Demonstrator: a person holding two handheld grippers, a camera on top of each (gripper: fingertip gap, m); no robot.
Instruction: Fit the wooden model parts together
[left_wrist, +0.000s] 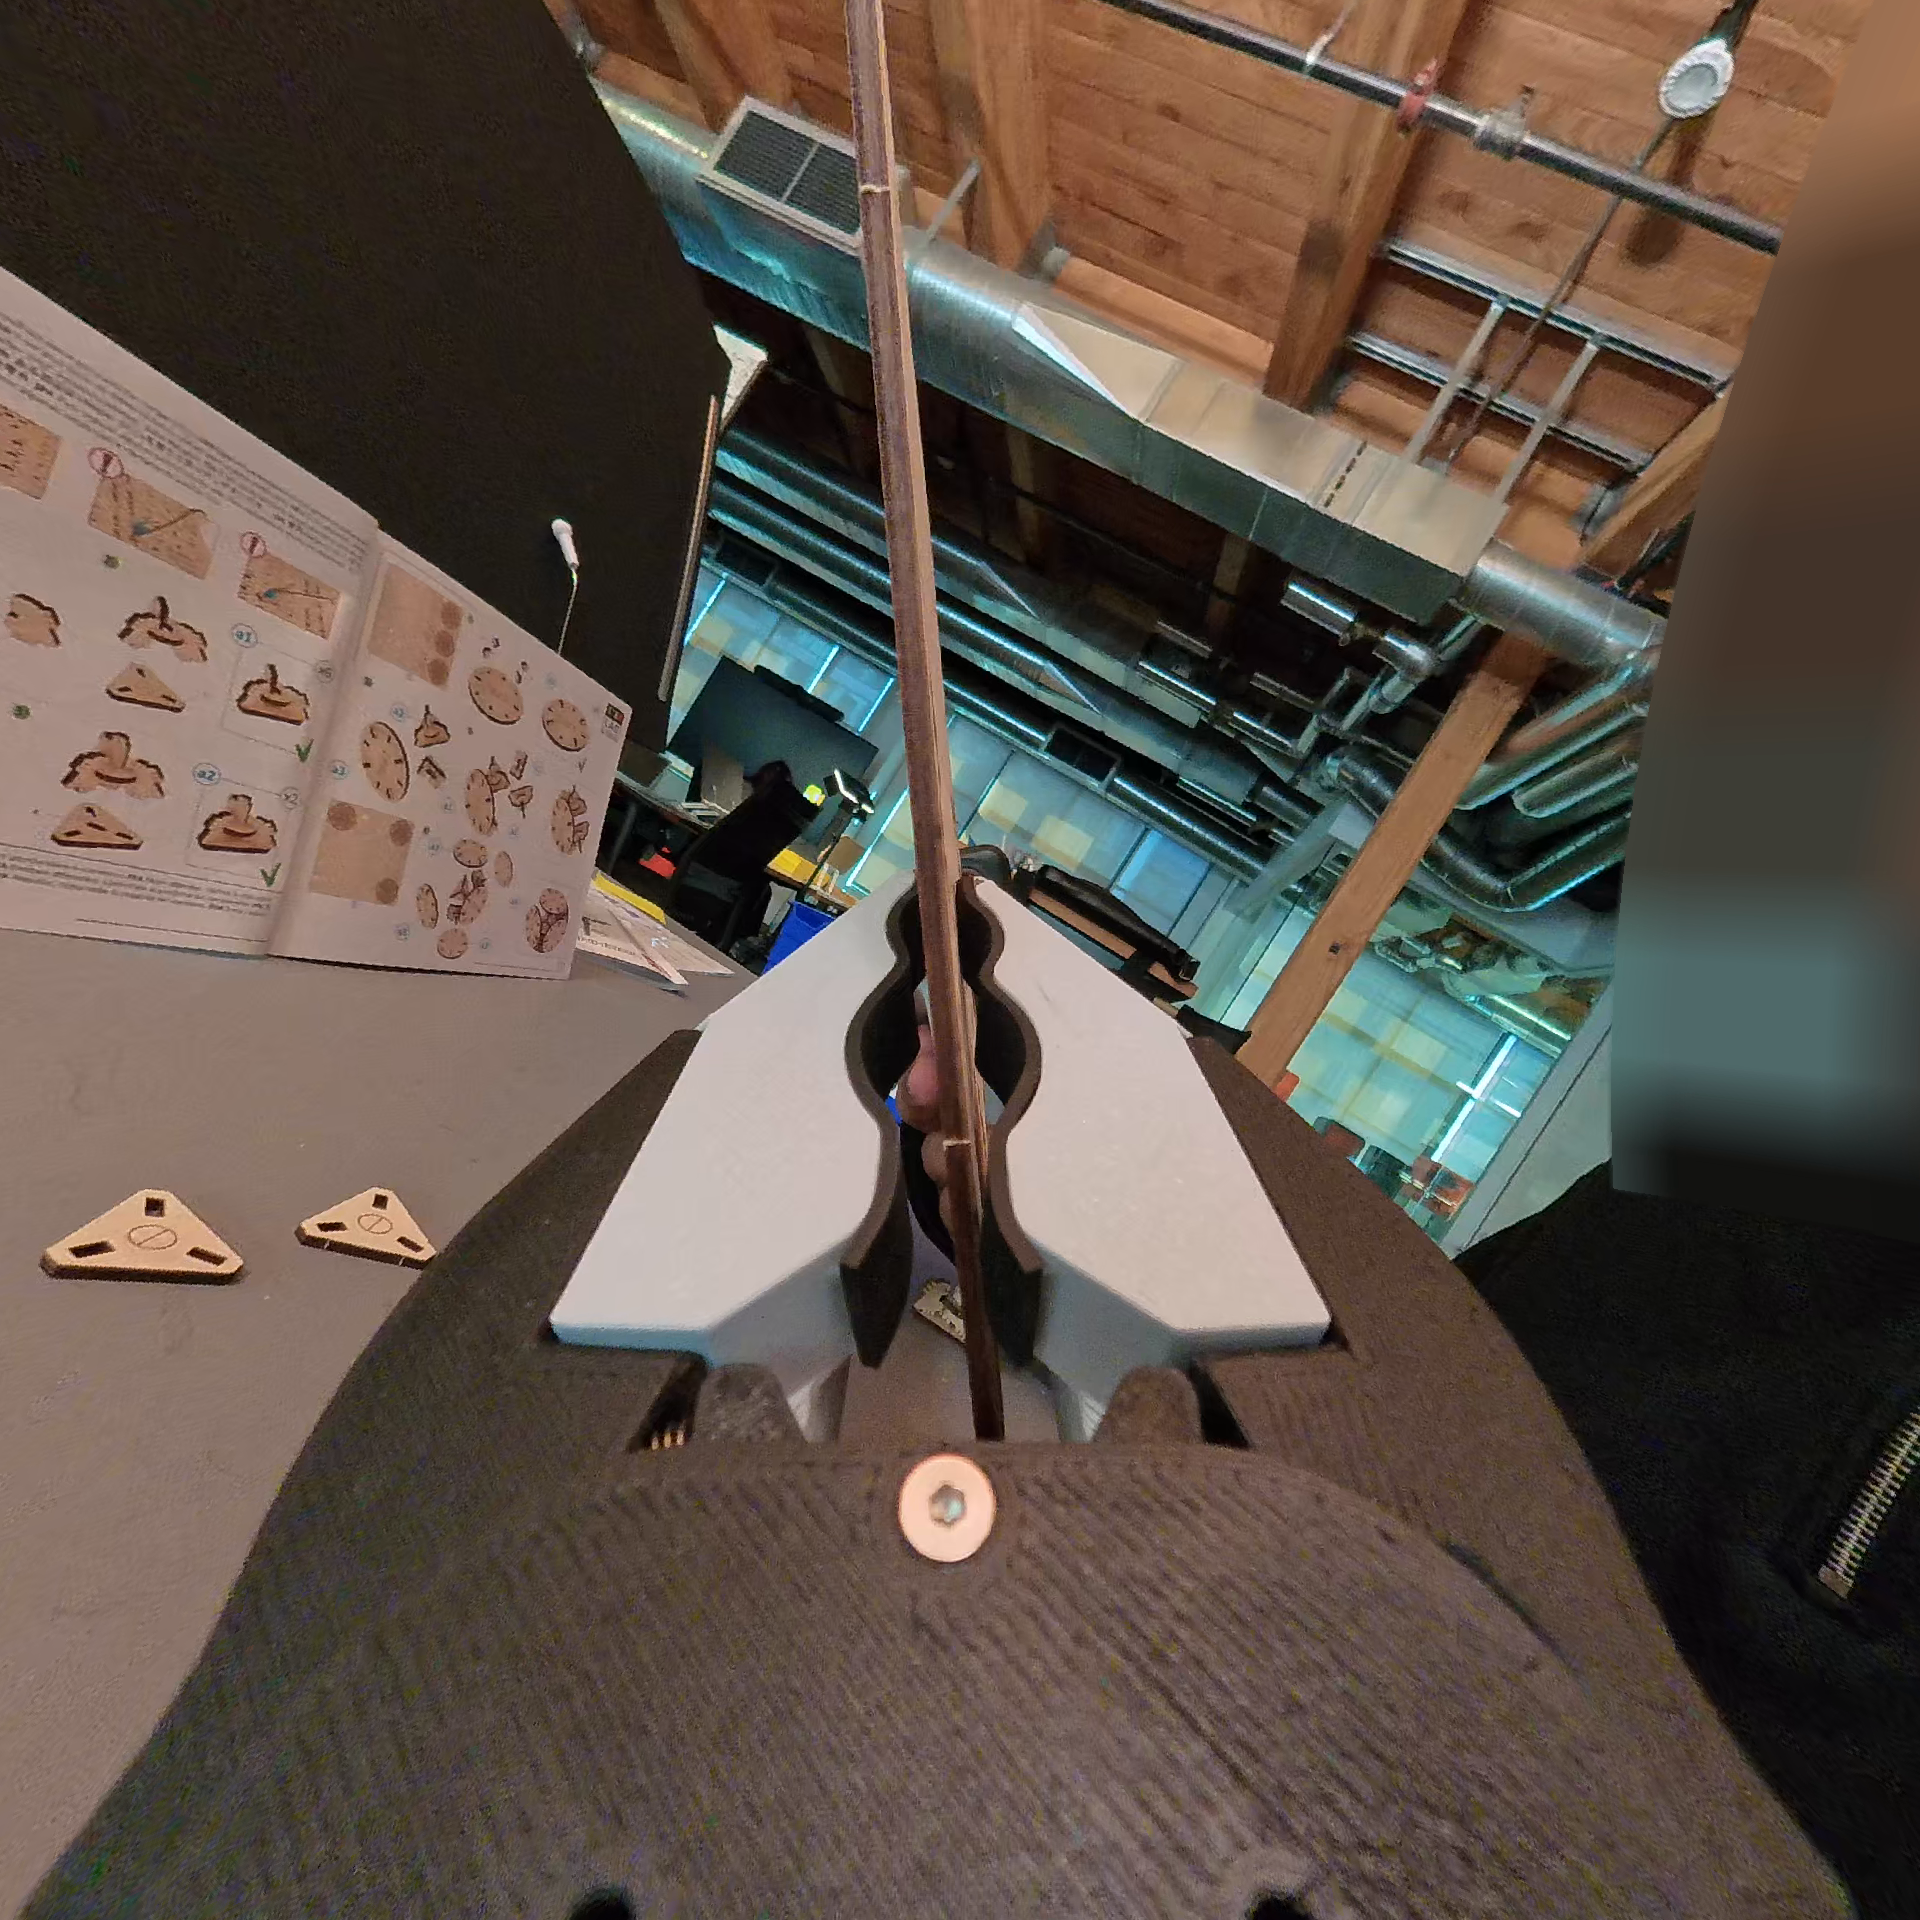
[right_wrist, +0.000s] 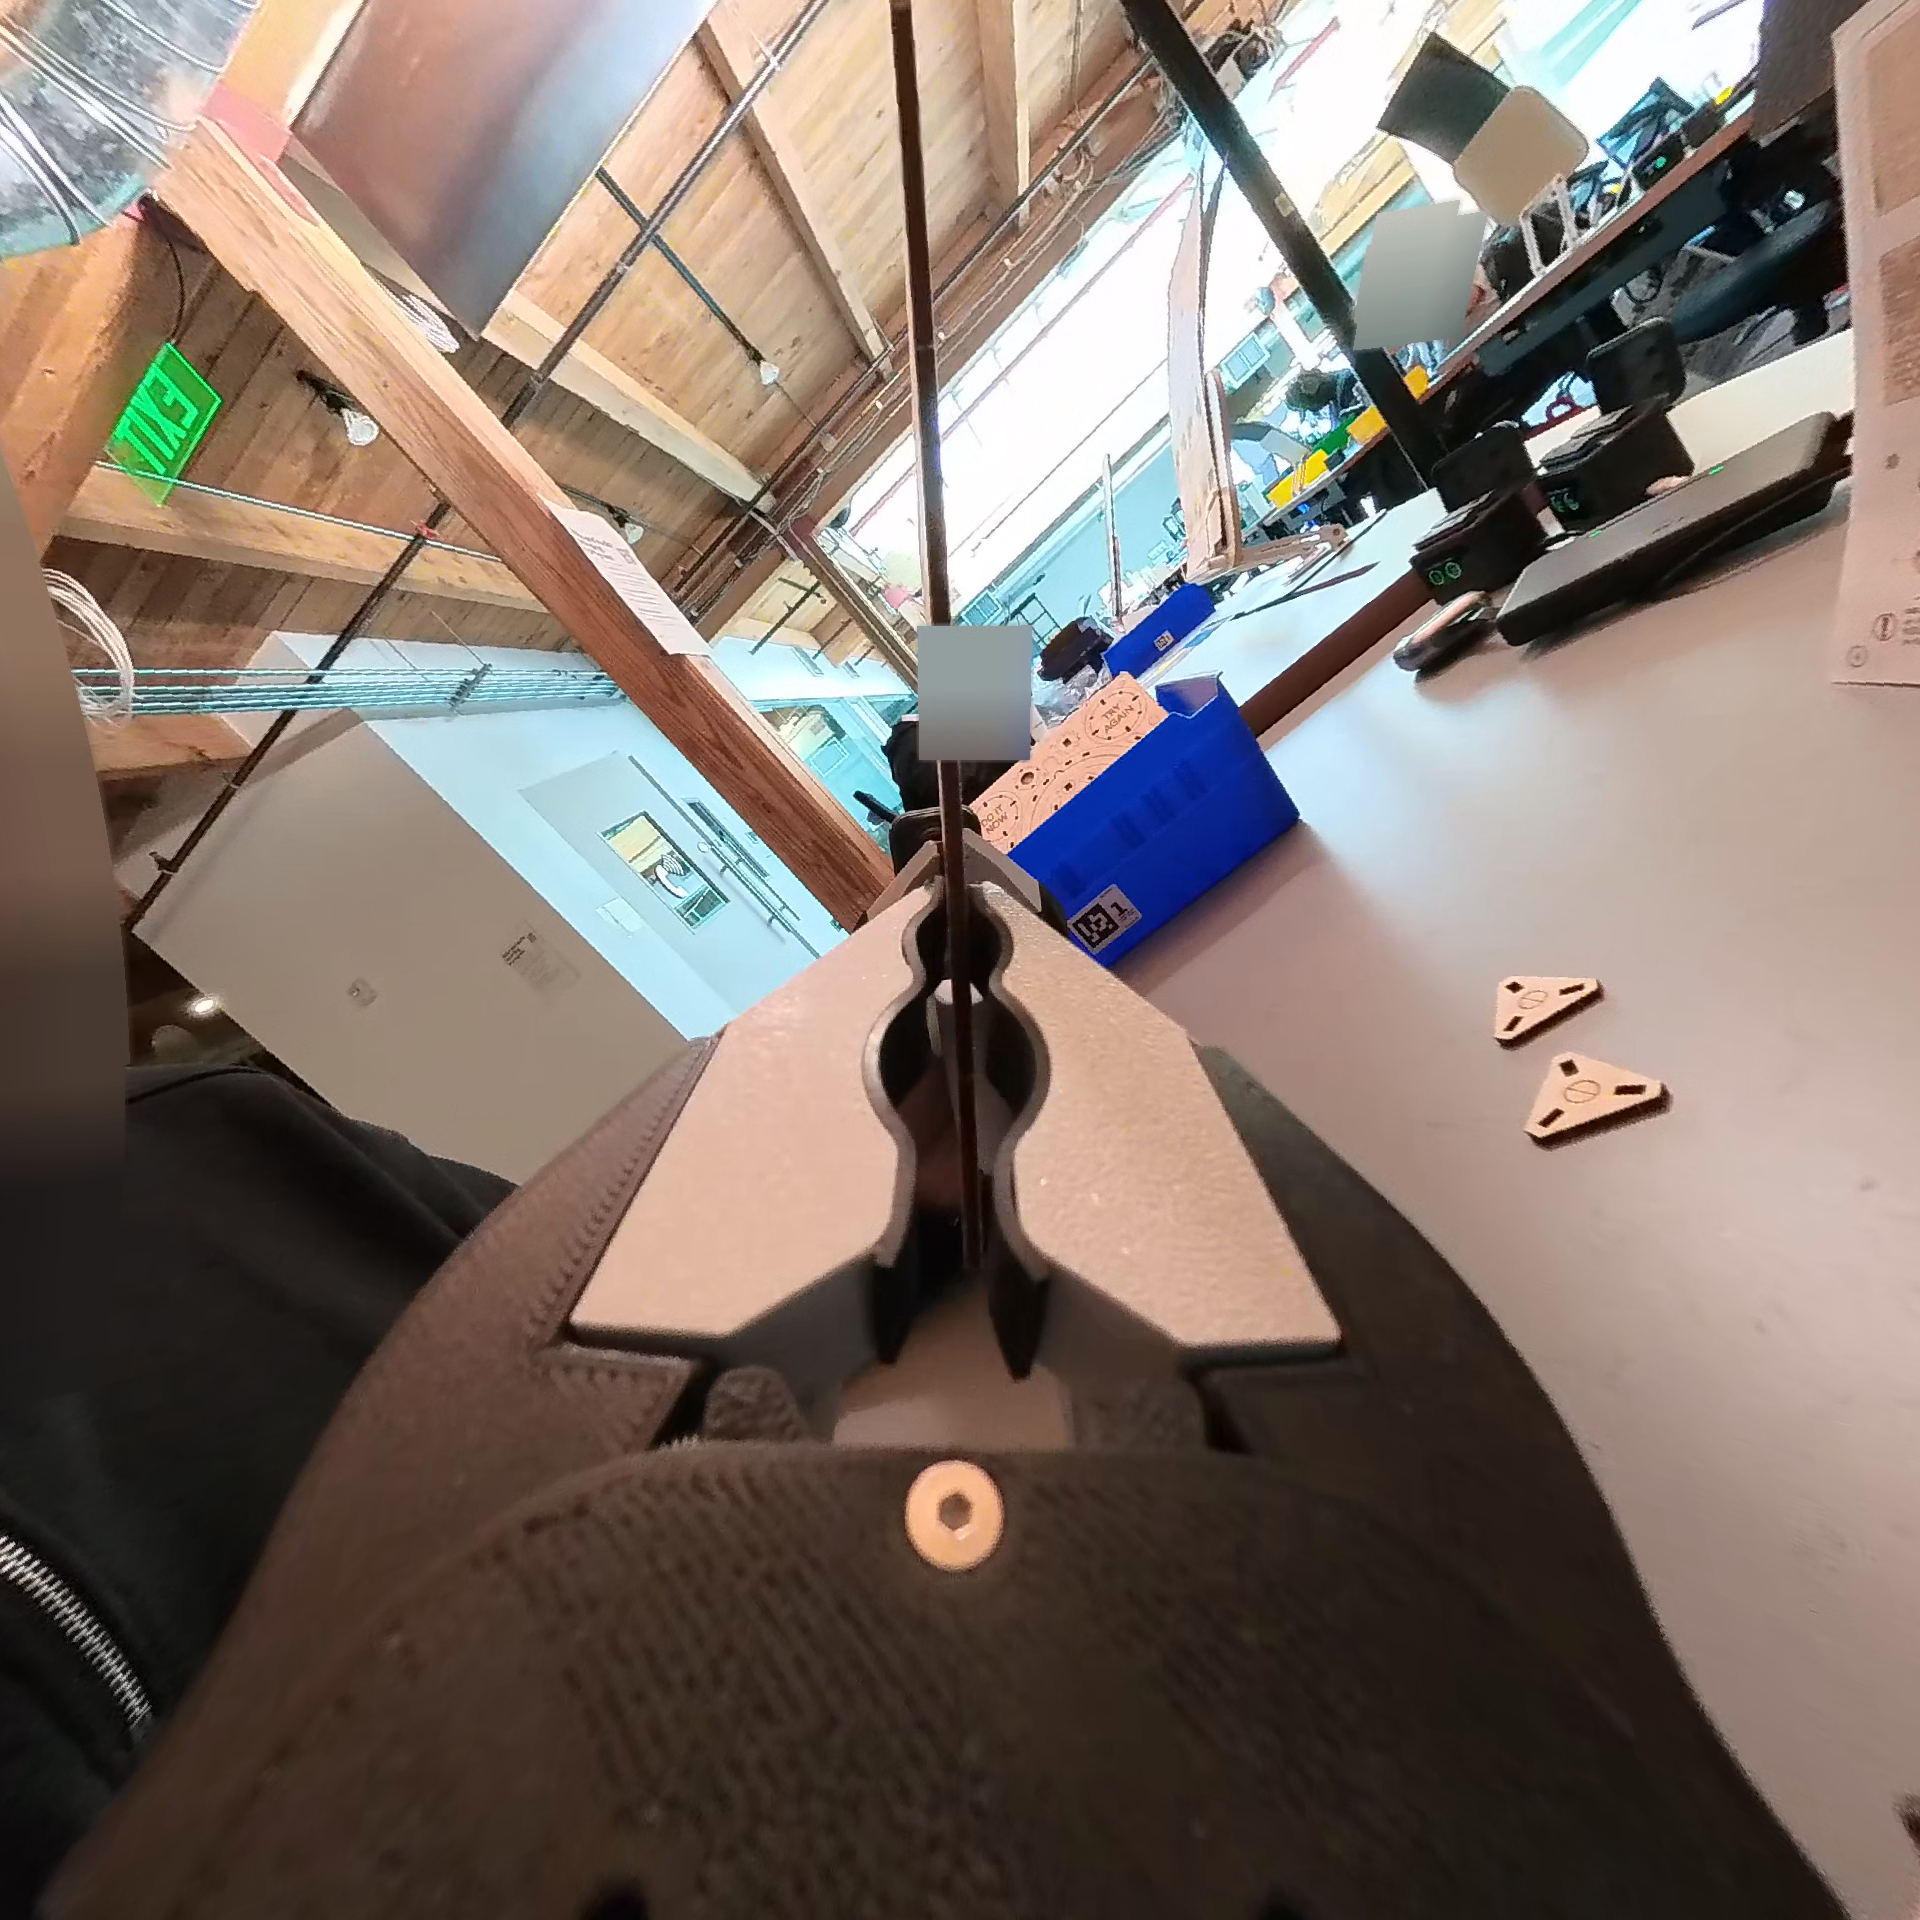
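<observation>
Jaws both pairs clamped on thin wooden sheet (left_wrist: 914, 582) edge.

Thin wooden sheet (left_wrist: 902, 520) seen edge-on, face hidden, top cut off by upper picture edge. Instruction booklet (left_wrist: 312, 727) at bench's far edge cropped on left, print too small.

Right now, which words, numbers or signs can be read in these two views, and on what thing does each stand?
I do not copy writing out; these things bear it:
Green lit sign on the wooden beam.
White sticker on the blue bin.
Engraved wooden sheet in that bin.
Open booklet on the table: print too small.
White page, right edge: too small.
</observation>
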